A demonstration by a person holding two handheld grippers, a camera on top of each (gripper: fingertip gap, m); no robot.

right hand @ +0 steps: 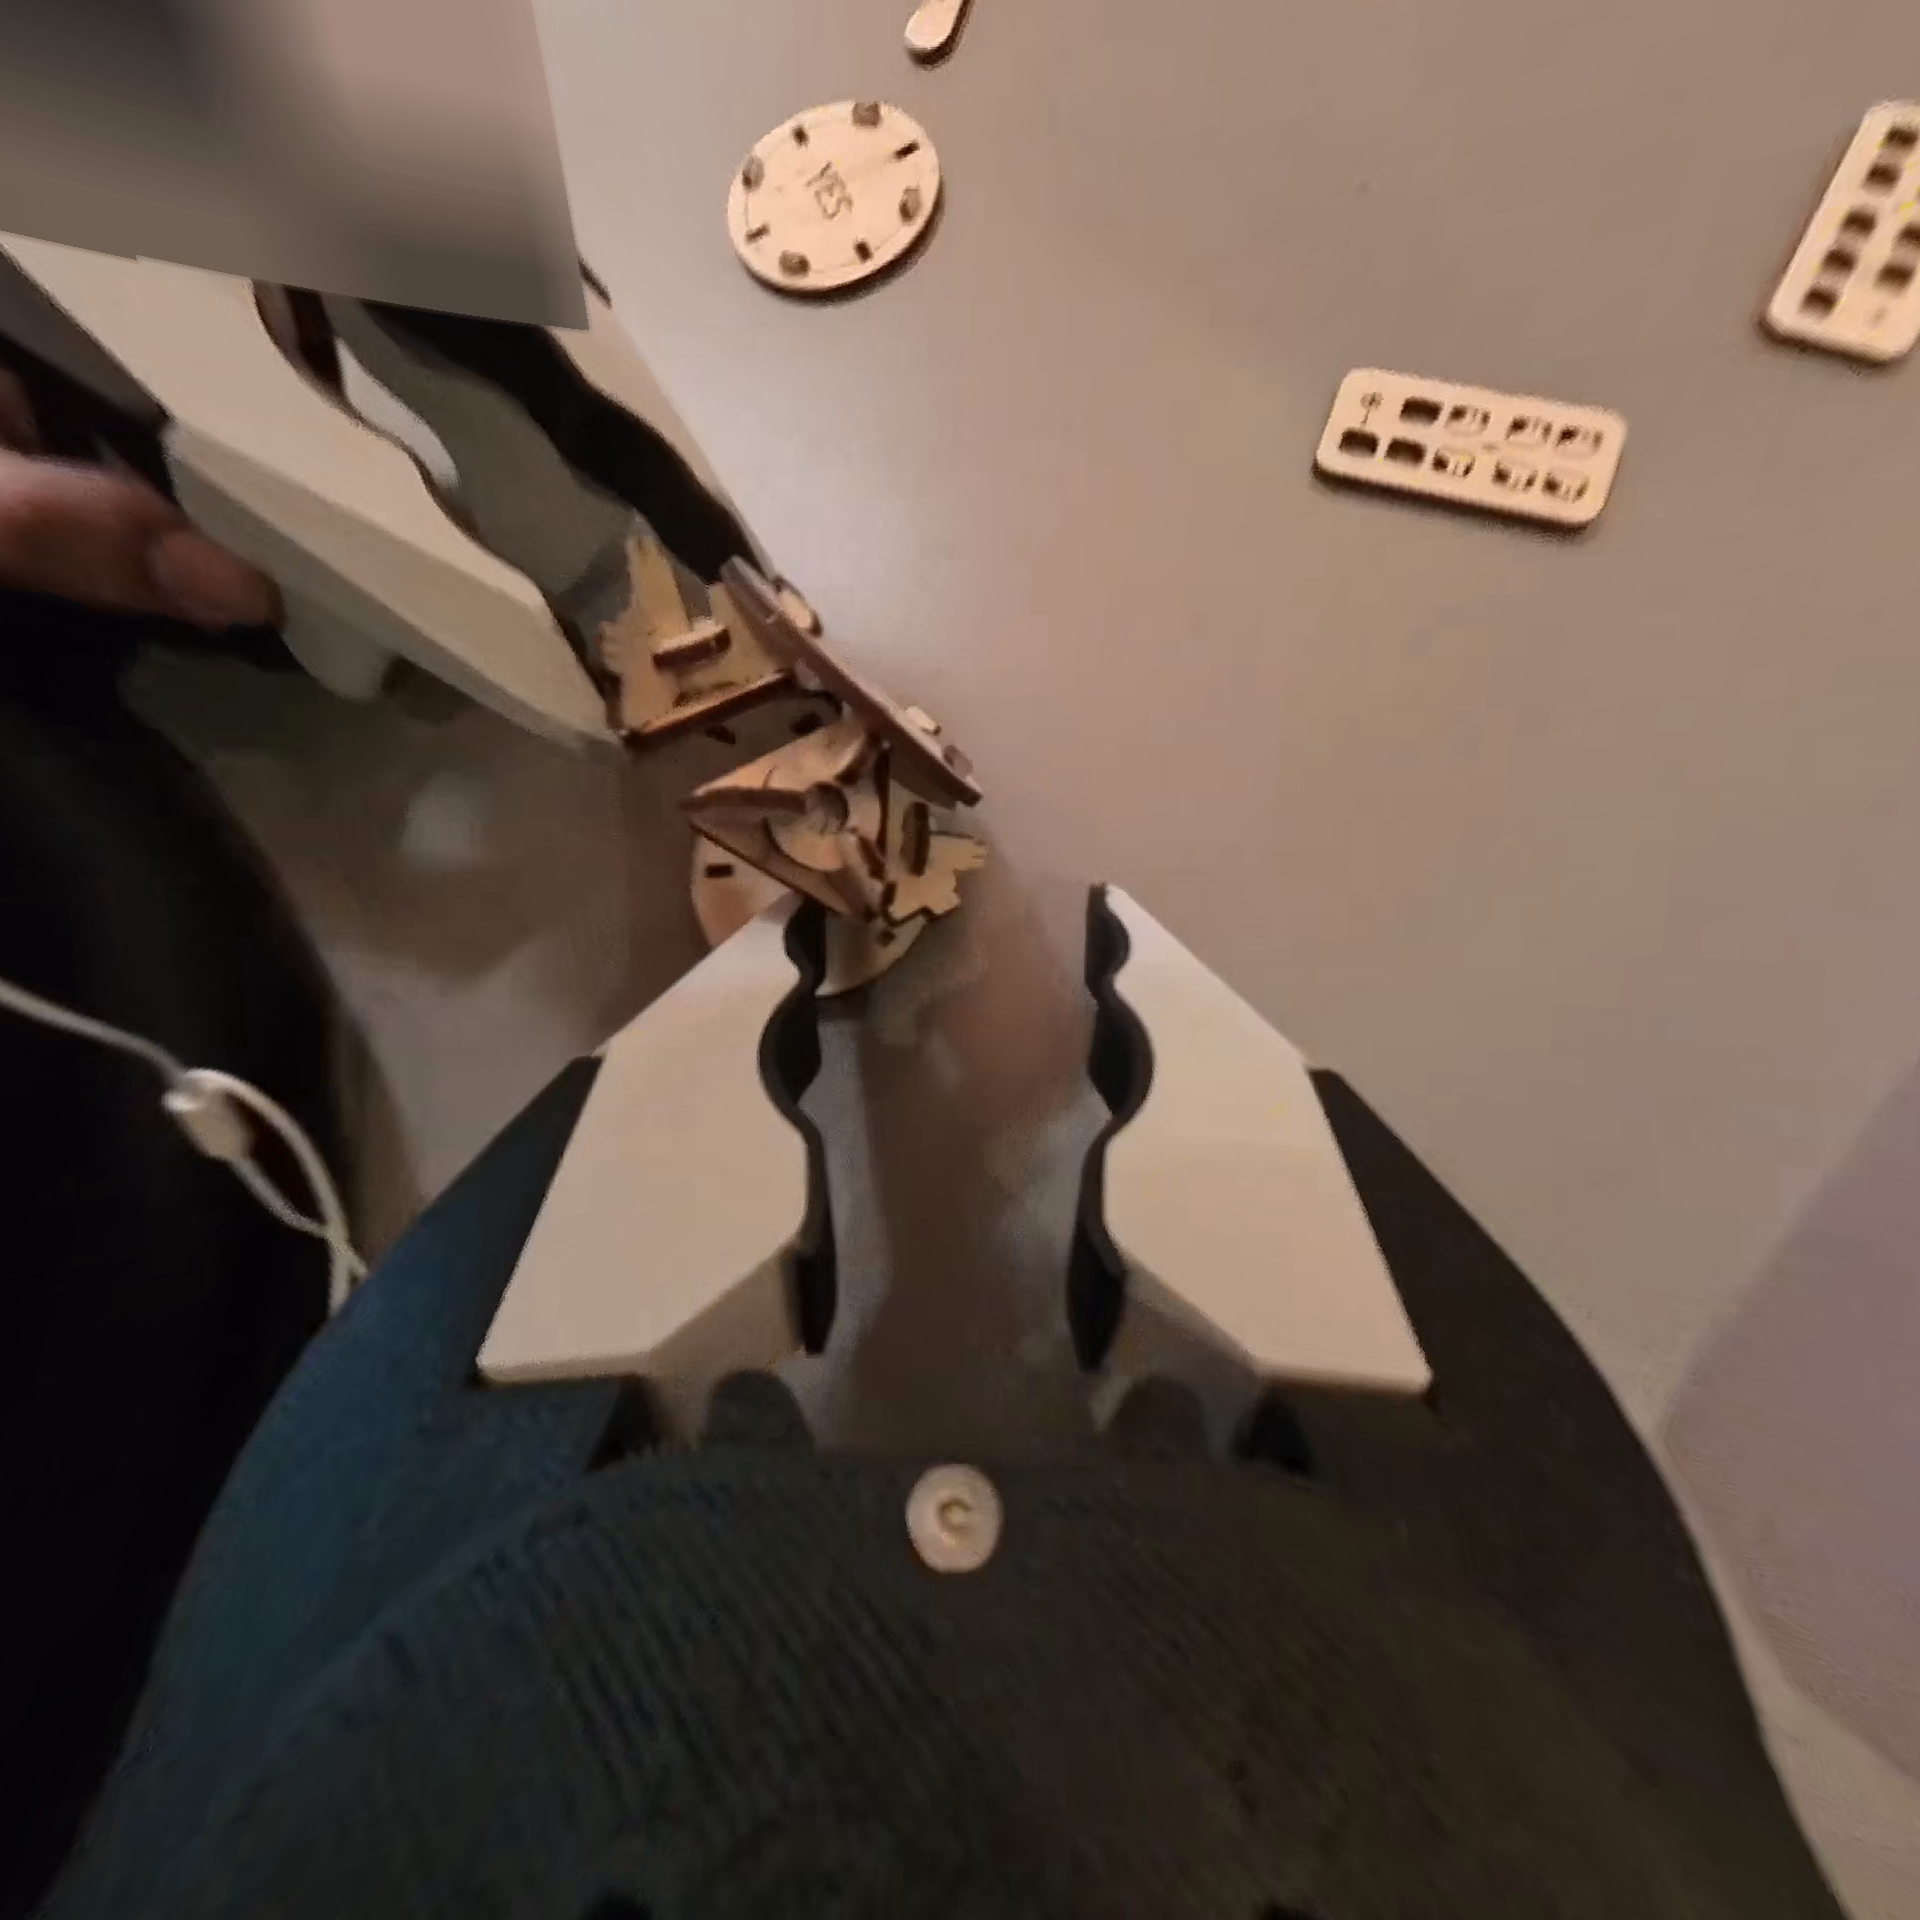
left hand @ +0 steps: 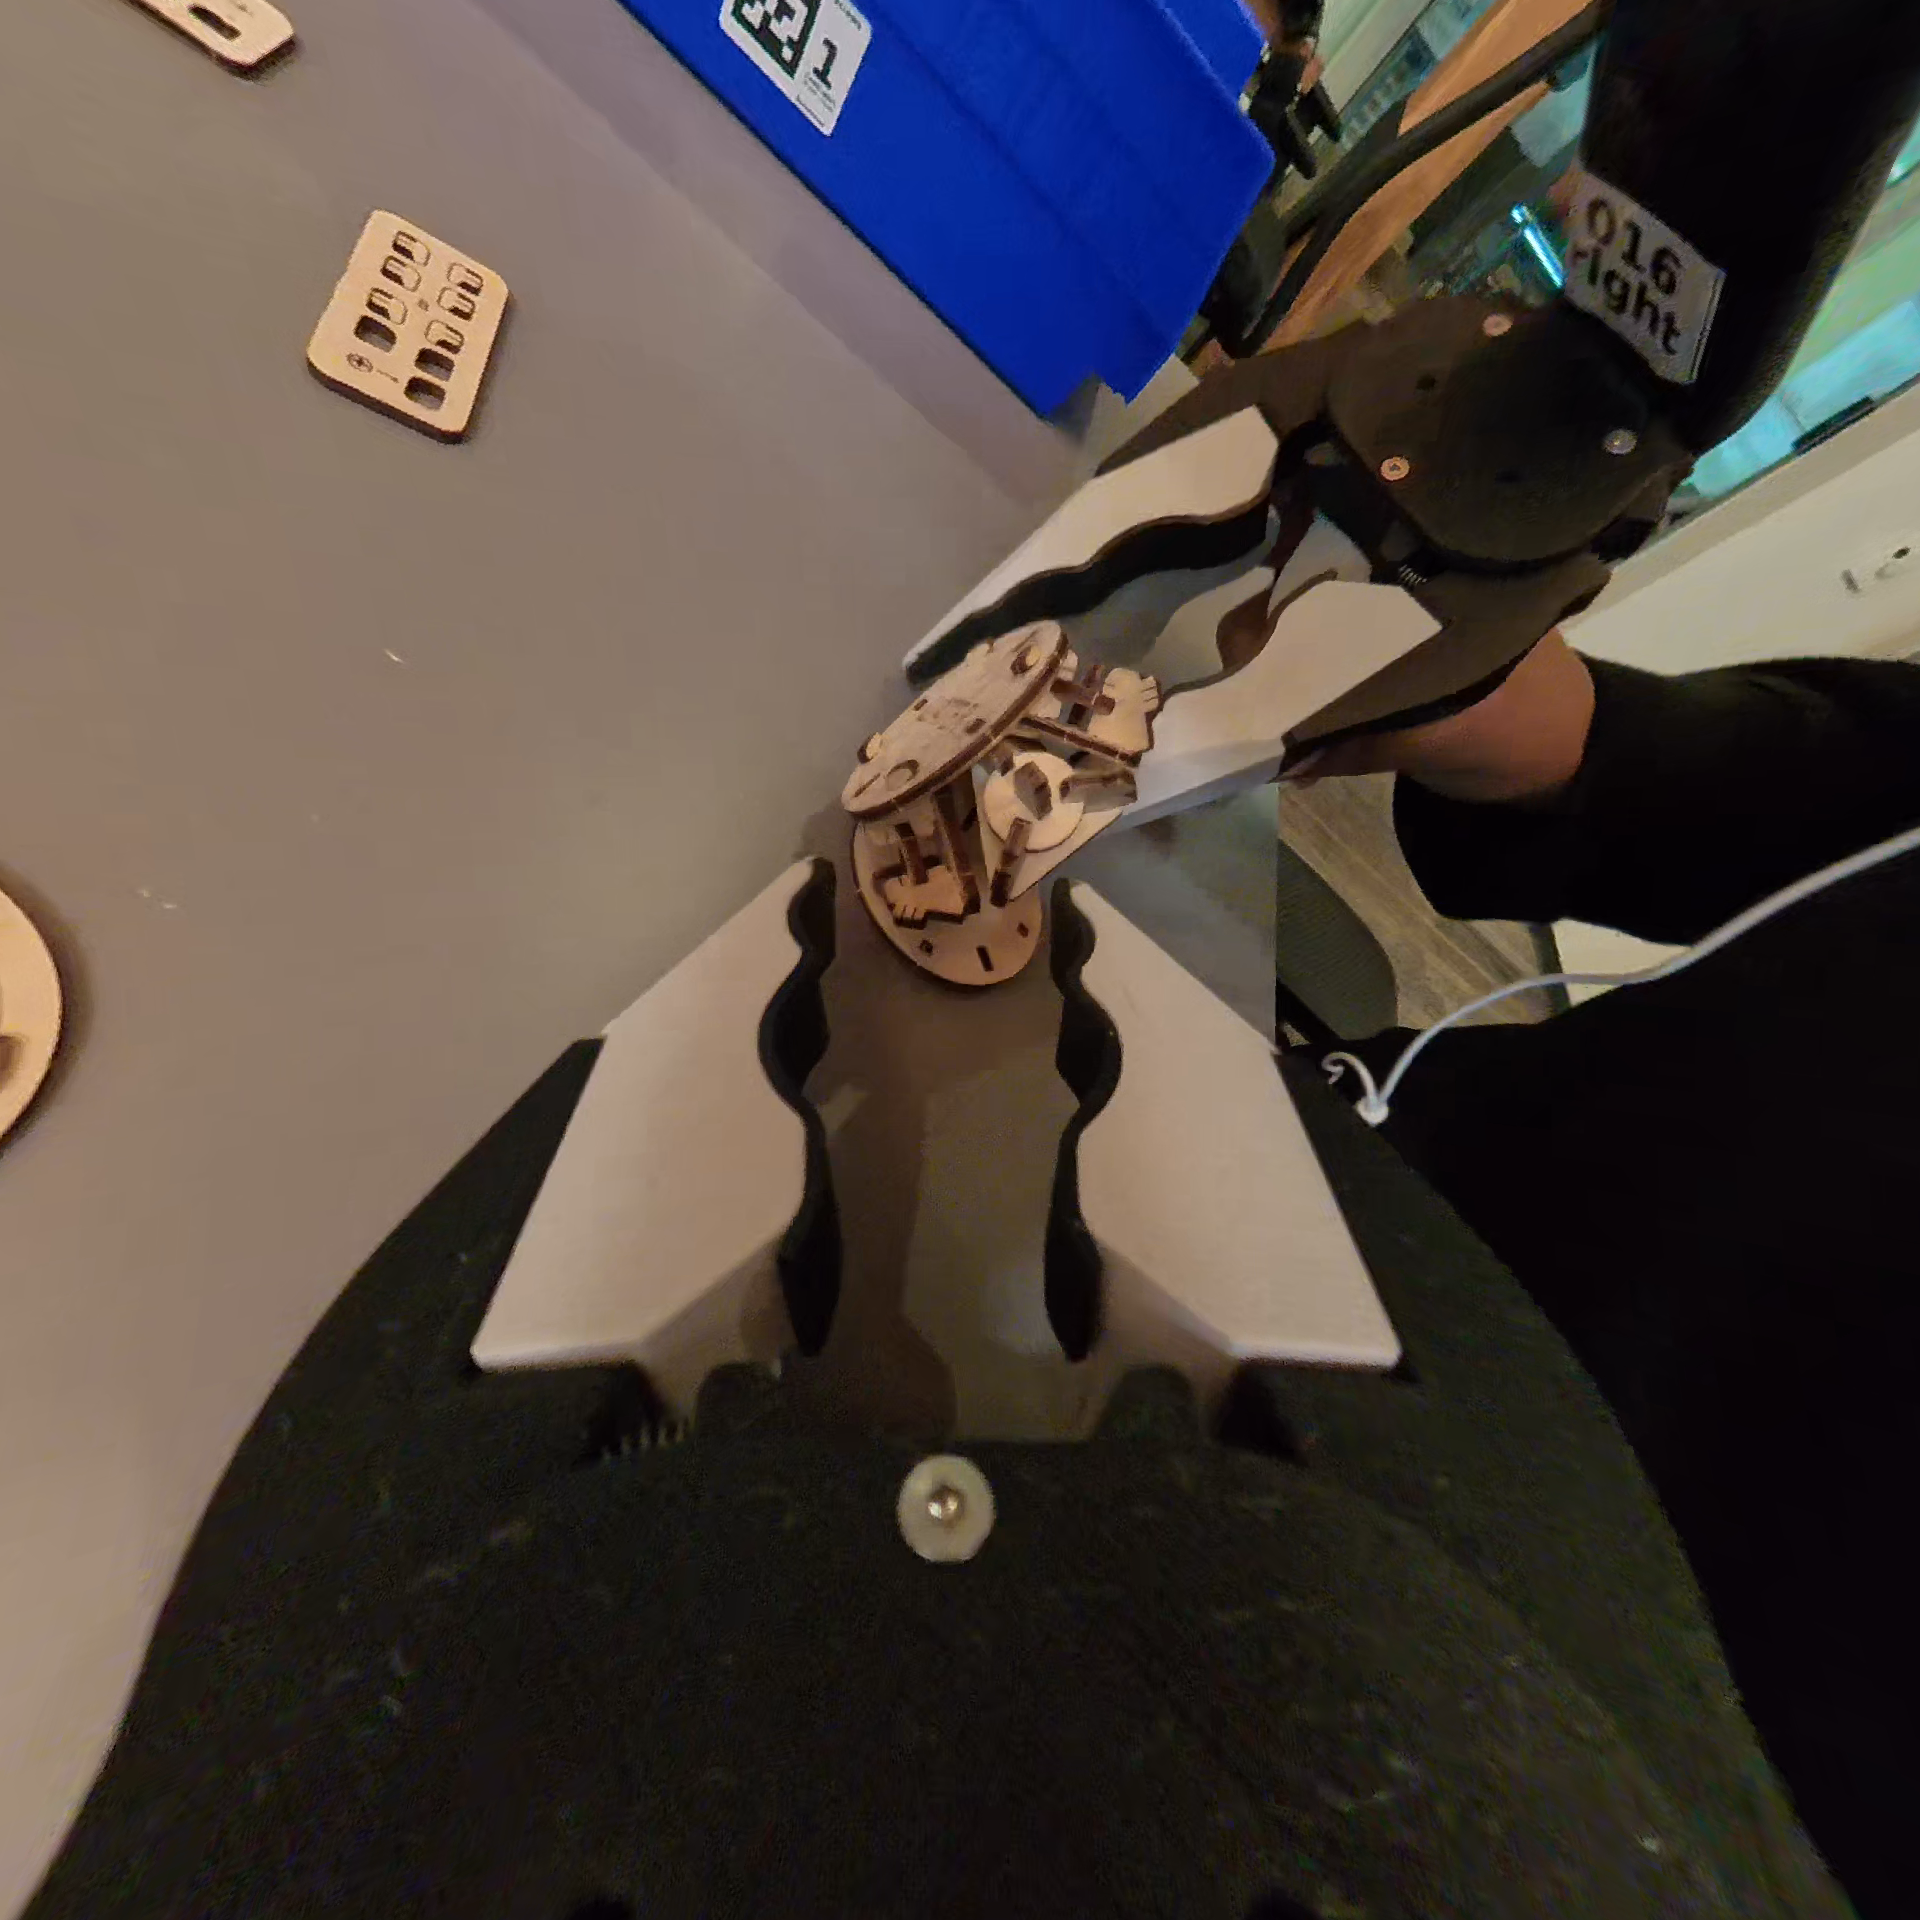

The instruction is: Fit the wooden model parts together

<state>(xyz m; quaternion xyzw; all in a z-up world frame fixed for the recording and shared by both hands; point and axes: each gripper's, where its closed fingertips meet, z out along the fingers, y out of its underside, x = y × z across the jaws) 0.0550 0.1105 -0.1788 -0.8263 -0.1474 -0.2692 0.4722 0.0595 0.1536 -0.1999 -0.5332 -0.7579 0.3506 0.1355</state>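
Note:
A small wooden assembly (left hand: 966, 821) of slotted laser-cut discs and plates hangs tilted just over the grey table (left hand: 312, 727). My left gripper (left hand: 945, 883) is shut on its lower end, with the slotted disc between my fingertips. The right wrist view also shows the left gripper (right hand: 675, 639) clamping a part of the assembly (right hand: 831, 821). My right gripper (right hand: 940, 909) is open. Its left fingertip (right hand: 774, 935) is at the disc's edge, and its right pad stands clear of the wood. In the left wrist view the right gripper (left hand: 1029, 732) straddles the assembly's upper disc.
A blue bin (left hand: 987, 156) stands at the back. Punched wooden sheets (left hand: 410, 322) (right hand: 1470, 457) (right hand: 1849, 249) and a loose wooden disc (right hand: 836, 203) lie on the table. The table's edge (left hand: 1276, 883) runs just right of the assembly. A person's black sleeve (left hand: 1714, 779) is there. The left gripper's tips are roughly 6 cm from the right gripper's.

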